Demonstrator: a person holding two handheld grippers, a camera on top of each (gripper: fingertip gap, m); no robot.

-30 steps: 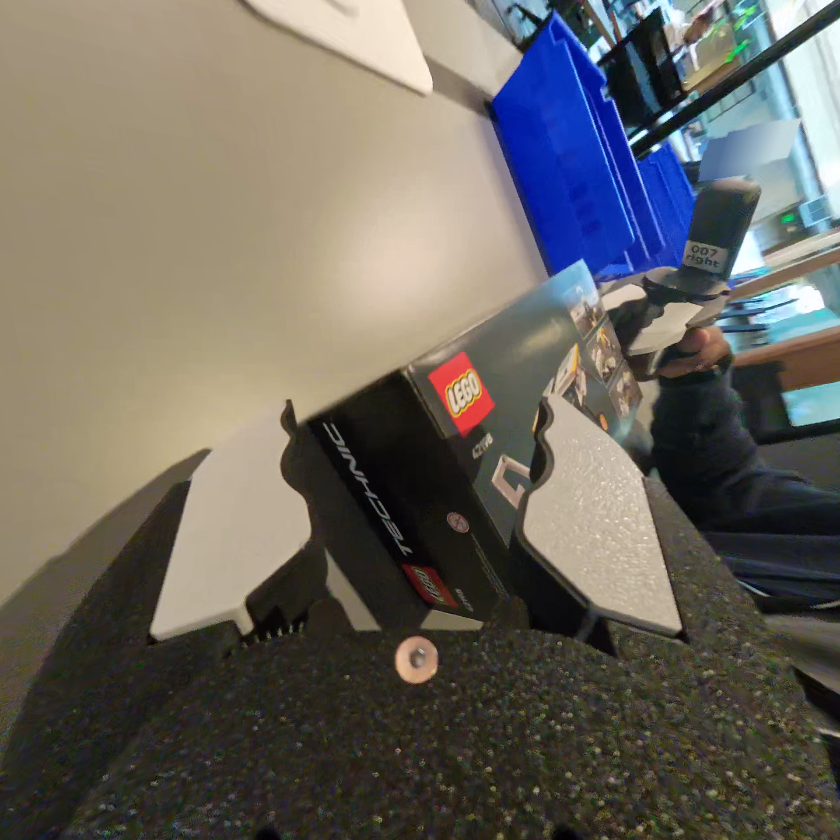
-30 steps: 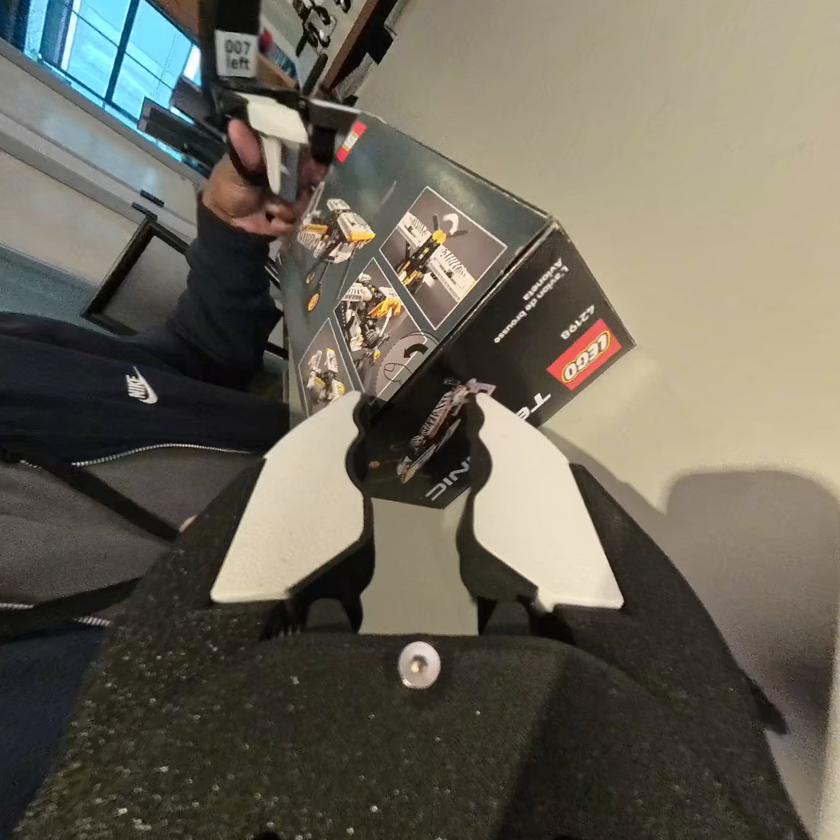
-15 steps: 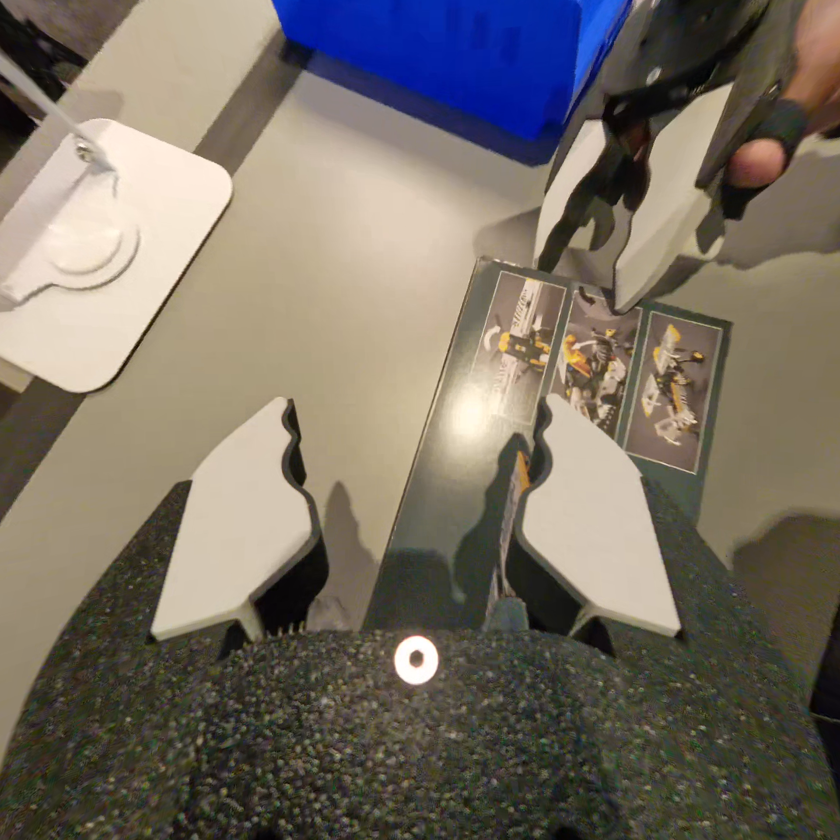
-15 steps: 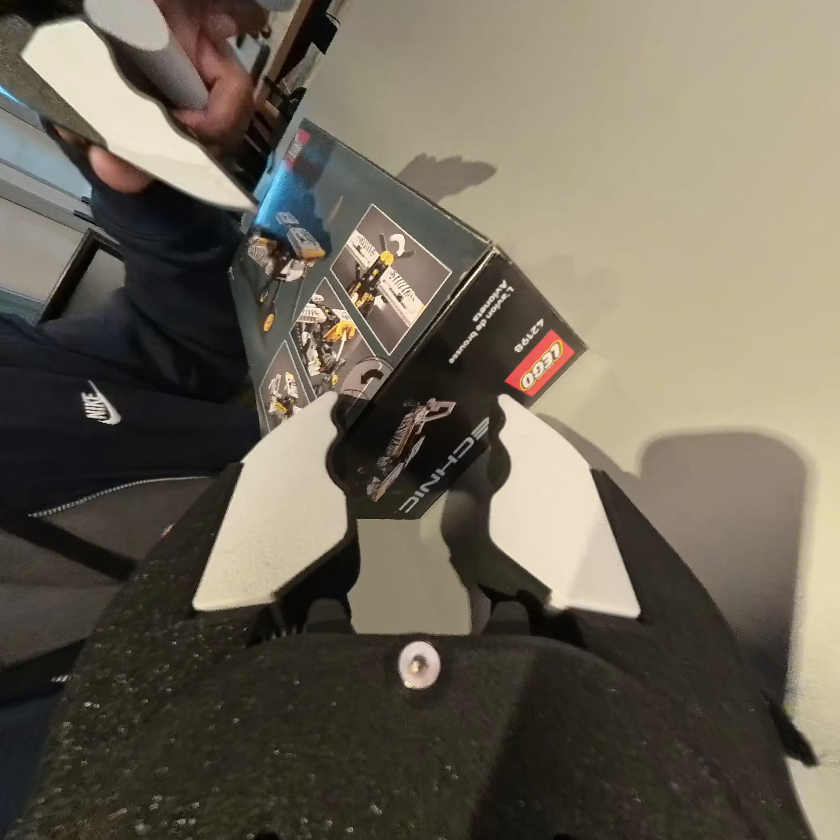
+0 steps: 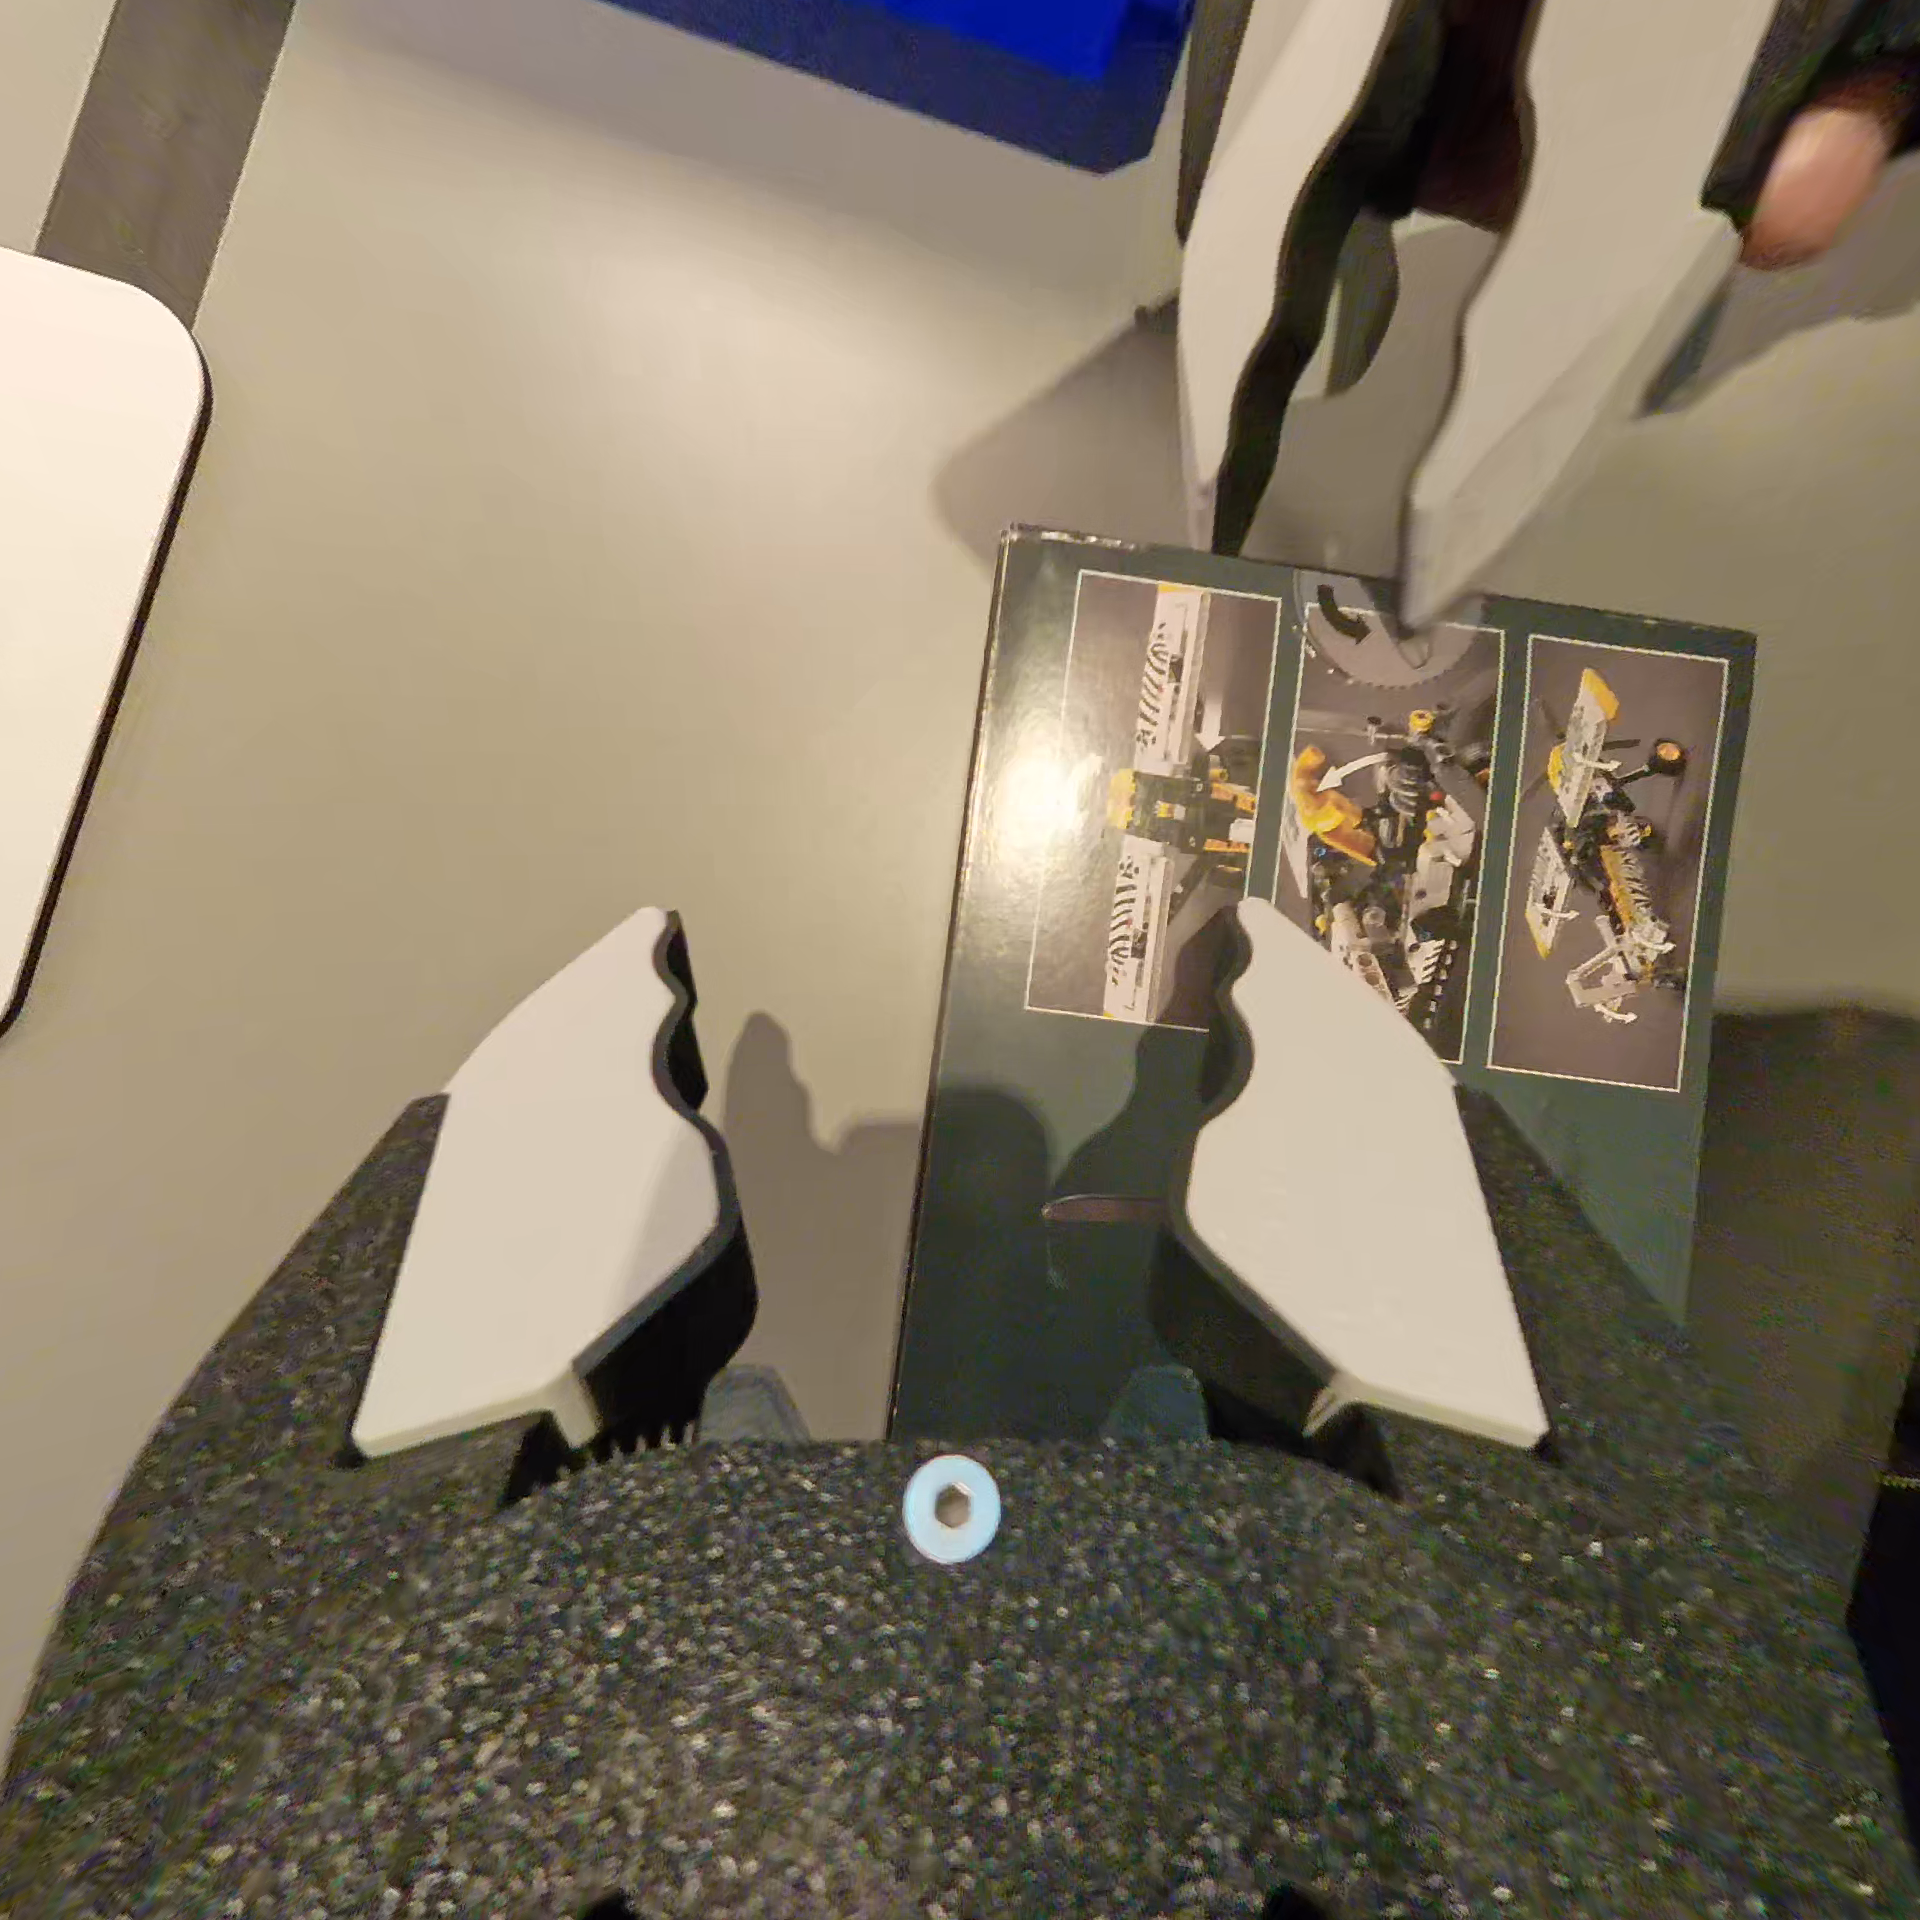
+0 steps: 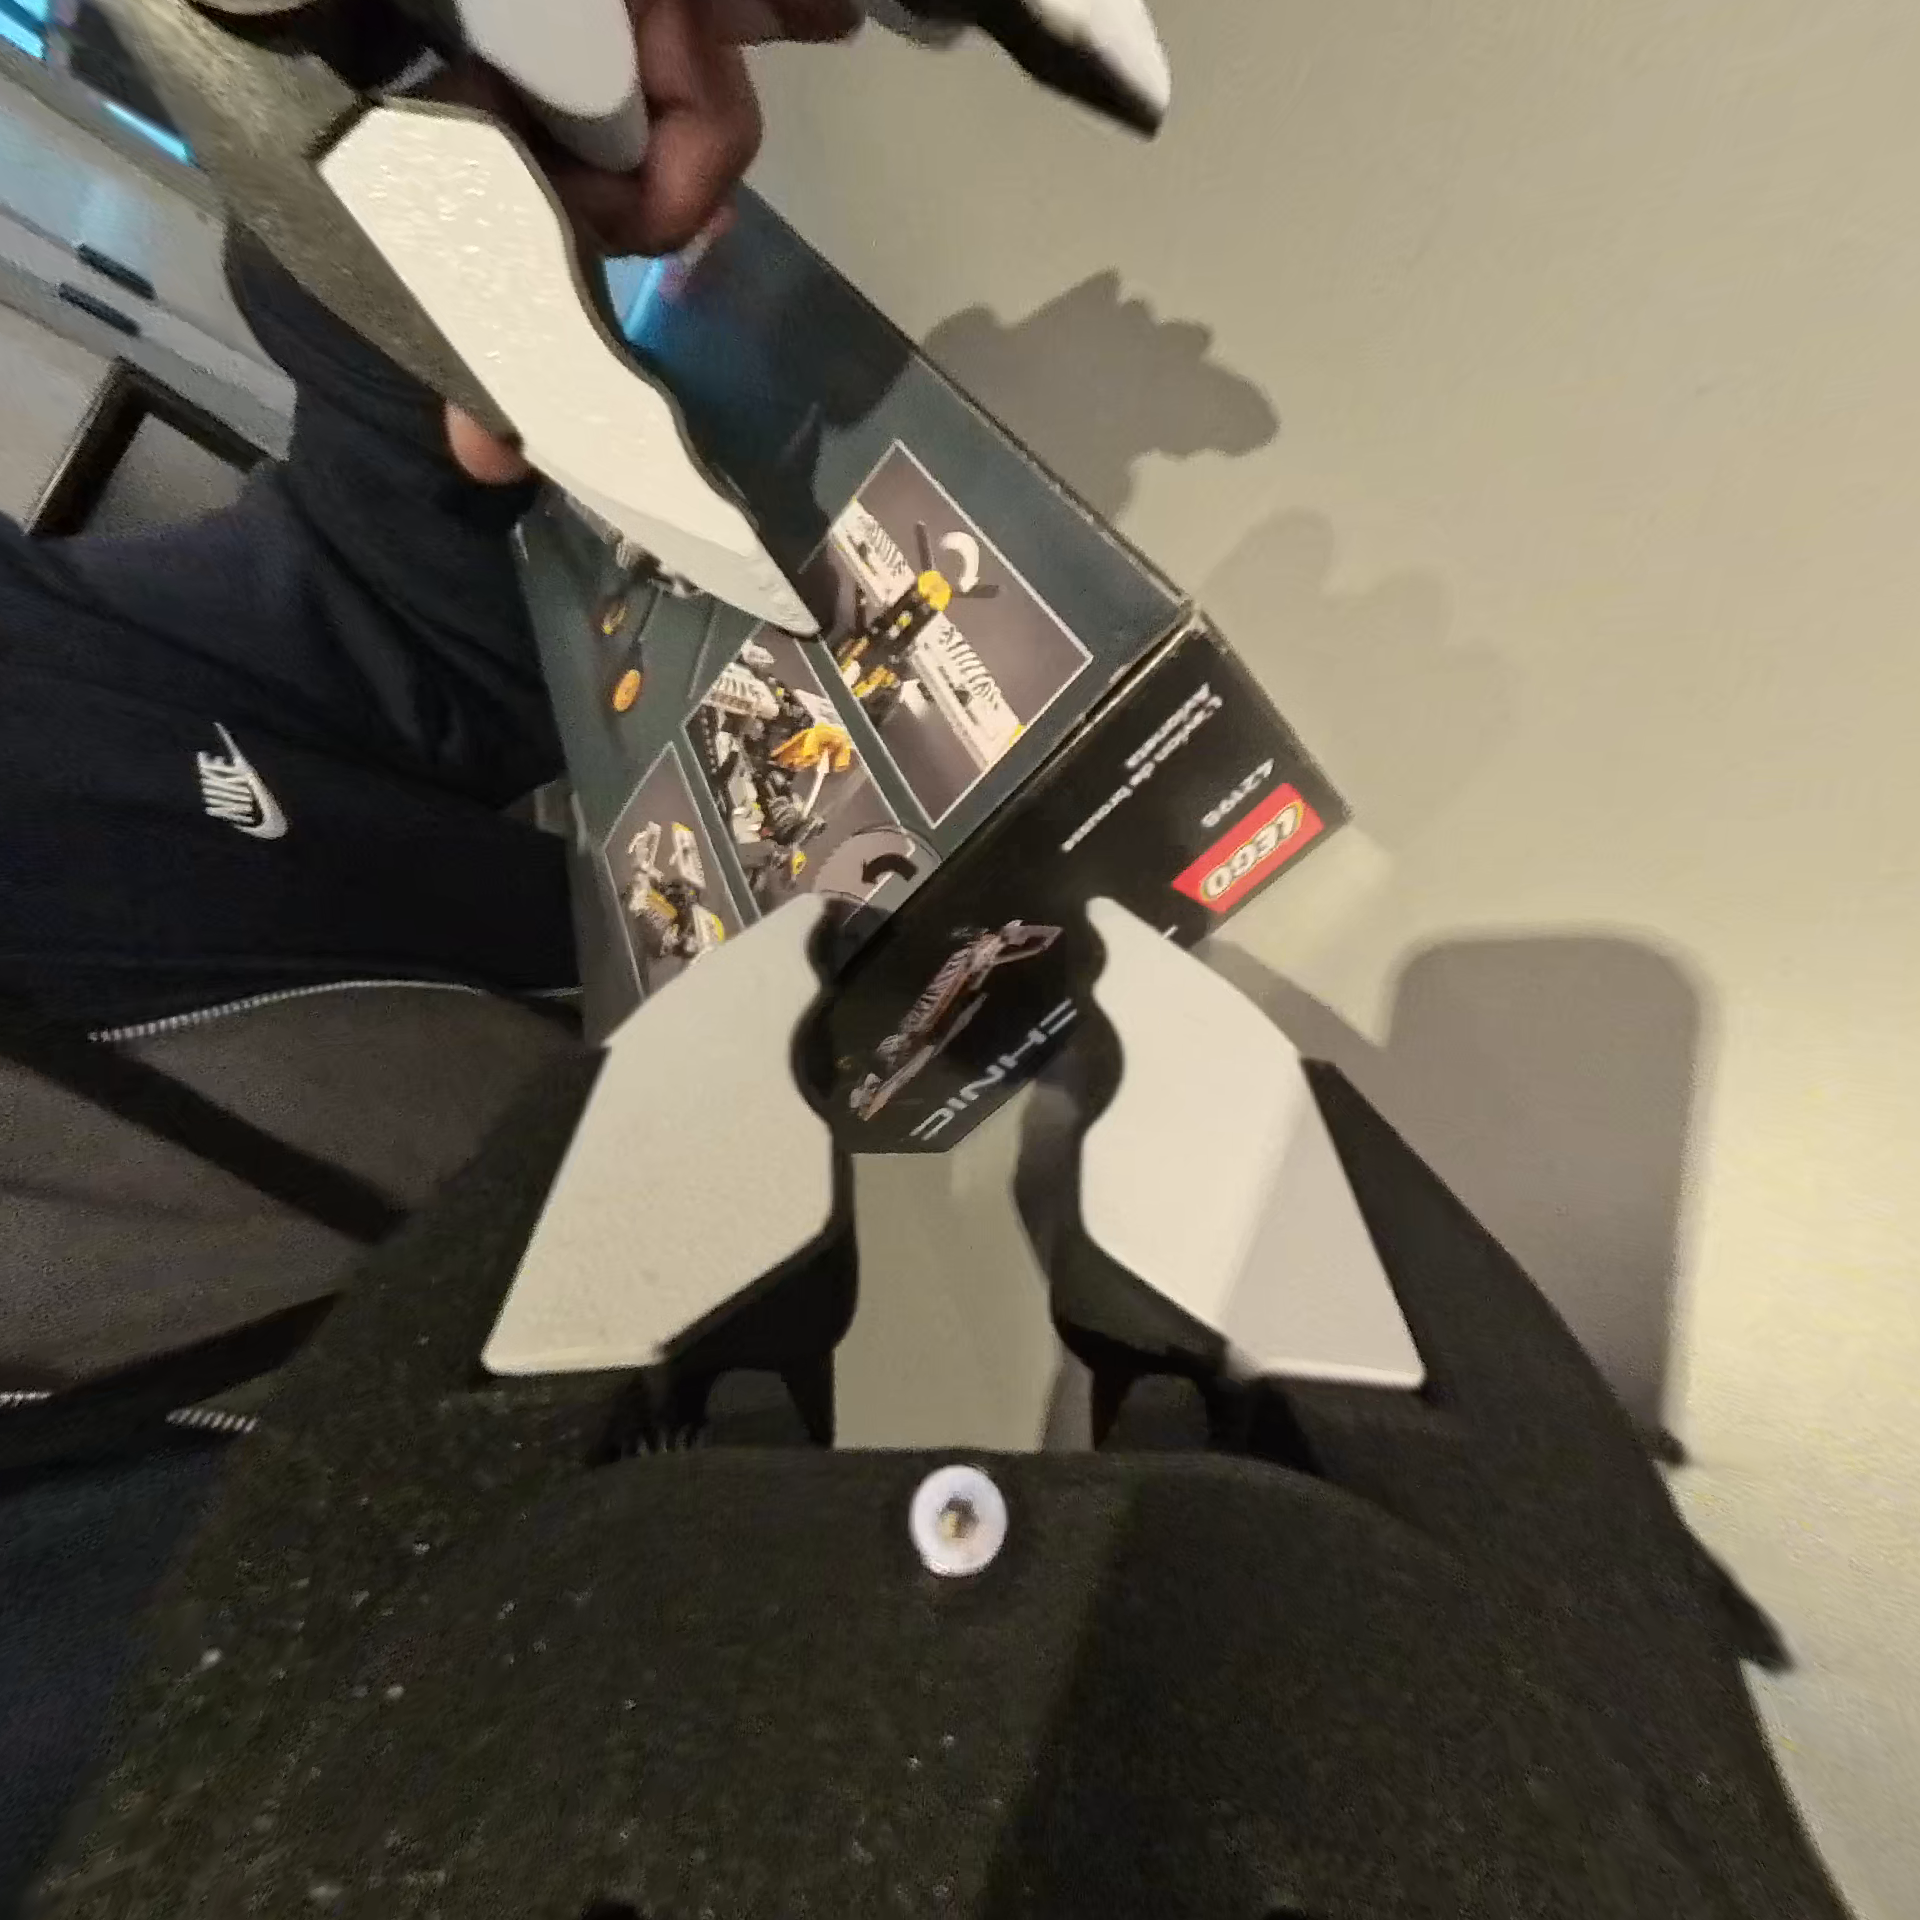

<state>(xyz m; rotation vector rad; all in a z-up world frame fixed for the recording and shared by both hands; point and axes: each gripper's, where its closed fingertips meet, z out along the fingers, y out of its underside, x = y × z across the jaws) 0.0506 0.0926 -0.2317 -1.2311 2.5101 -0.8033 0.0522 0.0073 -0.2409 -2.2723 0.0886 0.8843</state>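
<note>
A dark toy-set box [image 5: 1382,831] with printed pictures lies flat on the grey table [image 5: 520,623]. My left gripper [image 5: 953,920] is open and empty above the box's near end, its right finger over the box and its left finger over bare table. My right gripper [image 6: 953,912] is open at the box's far end face [image 6: 1143,790], holding nothing. In the left wrist view it [image 5: 1317,582] reaches in from the top right, one fingertip on the box's top face by the far edge. One left finger [image 6: 540,343] hangs over the box in the right wrist view.
A blue bin [image 5: 935,62] stands at the back of the table. A white flat plate [image 5: 83,623] lies to the left, past a dark gap in the tabletop. The person's dark jacket [image 6: 260,779] is close beside the box's long side.
My left gripper let go of the box's end and rose to look down on it. The box went from raised and tilted to flat on the table. My right gripper stayed at the far end.
</note>
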